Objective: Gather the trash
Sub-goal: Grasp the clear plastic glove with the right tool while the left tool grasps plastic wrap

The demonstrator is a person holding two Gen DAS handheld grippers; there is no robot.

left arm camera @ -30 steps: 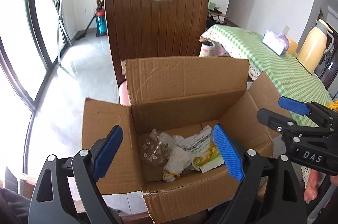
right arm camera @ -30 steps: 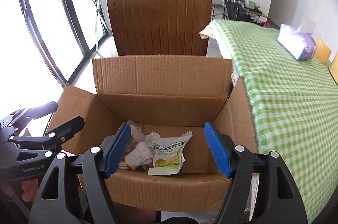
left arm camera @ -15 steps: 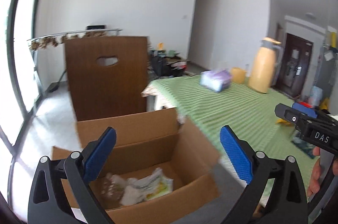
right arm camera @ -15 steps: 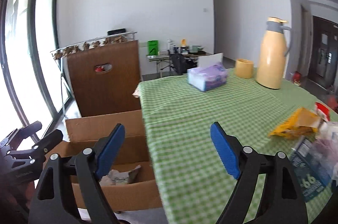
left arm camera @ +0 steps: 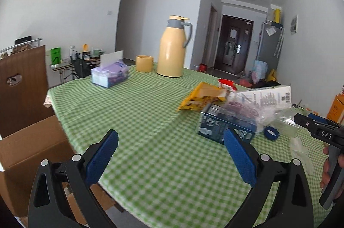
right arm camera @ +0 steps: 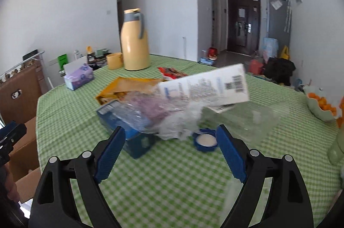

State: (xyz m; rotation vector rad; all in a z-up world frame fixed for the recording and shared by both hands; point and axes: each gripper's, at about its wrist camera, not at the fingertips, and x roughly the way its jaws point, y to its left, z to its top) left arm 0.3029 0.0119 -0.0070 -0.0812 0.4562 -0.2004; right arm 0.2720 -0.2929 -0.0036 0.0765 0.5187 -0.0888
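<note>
A pile of trash lies on the green checked table (right arm camera: 172,174): a dark blue carton (right arm camera: 126,133), crumpled clear plastic (right arm camera: 172,120), a yellow snack bag (right arm camera: 129,88), a white box (right arm camera: 204,86), a blue lid (right arm camera: 205,140) and a clear tray (right arm camera: 253,118). My right gripper (right arm camera: 171,152) is open and empty just short of the pile. My left gripper (left arm camera: 171,155) is open and empty over bare cloth, left of the blue carton (left arm camera: 223,126) and yellow bag (left arm camera: 202,98). The cardboard box (left arm camera: 28,154) stands at the table's left edge.
A yellow thermos (left arm camera: 173,47), a yellow cup (left arm camera: 144,63) and a tissue box (left arm camera: 109,74) stand at the far side. A bowl of oranges (right arm camera: 322,107) and a green figure (right arm camera: 337,146) sit at the right. A brown chair (left arm camera: 19,86) stands behind the box.
Both grippers have swung right, from over the cardboard box with trash inside to over the table. The trash pile has come into view. Both stay open and empty.
</note>
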